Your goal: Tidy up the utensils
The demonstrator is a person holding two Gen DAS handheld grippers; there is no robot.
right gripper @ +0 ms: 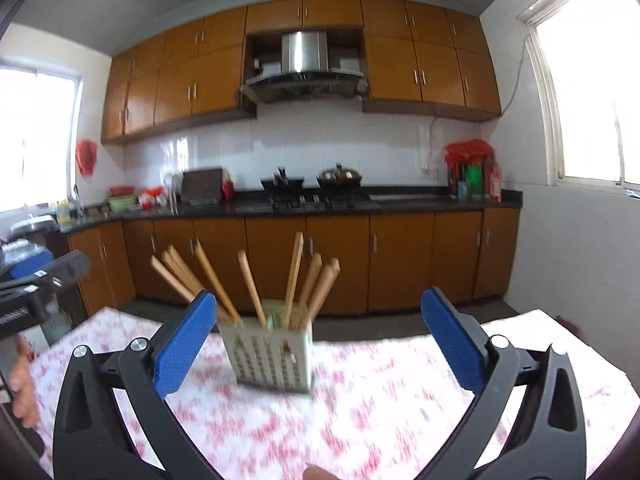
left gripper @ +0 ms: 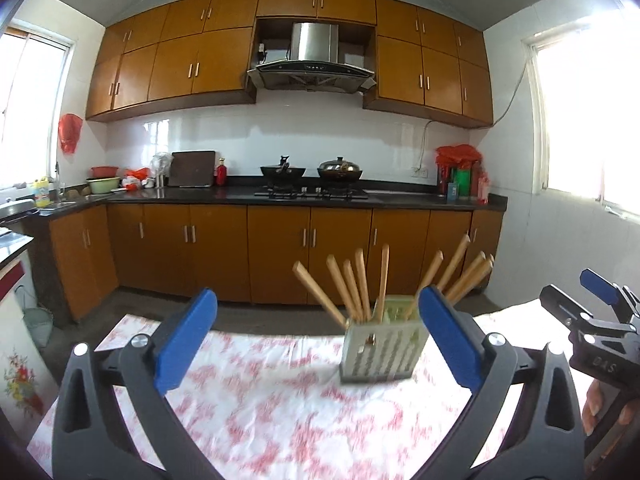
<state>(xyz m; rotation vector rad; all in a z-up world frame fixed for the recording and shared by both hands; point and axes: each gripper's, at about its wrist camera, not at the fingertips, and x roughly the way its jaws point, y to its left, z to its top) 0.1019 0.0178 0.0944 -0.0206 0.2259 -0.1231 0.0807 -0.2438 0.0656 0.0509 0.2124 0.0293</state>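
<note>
2 hand-held grippers wide apart; chopstick holder [left gripper: 380, 348] ahead, btwn fingers.

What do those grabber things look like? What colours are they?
Each hand-held gripper has a black plastic frame with triangle-shaped cutouts, silver round bolts, and two flat blue pads as fingers. The left hand-held gripper and the right hand-held gripper look the same. From the side, one shows pale letters that seem to read "DAS" on its black body. No cables show.
</note>
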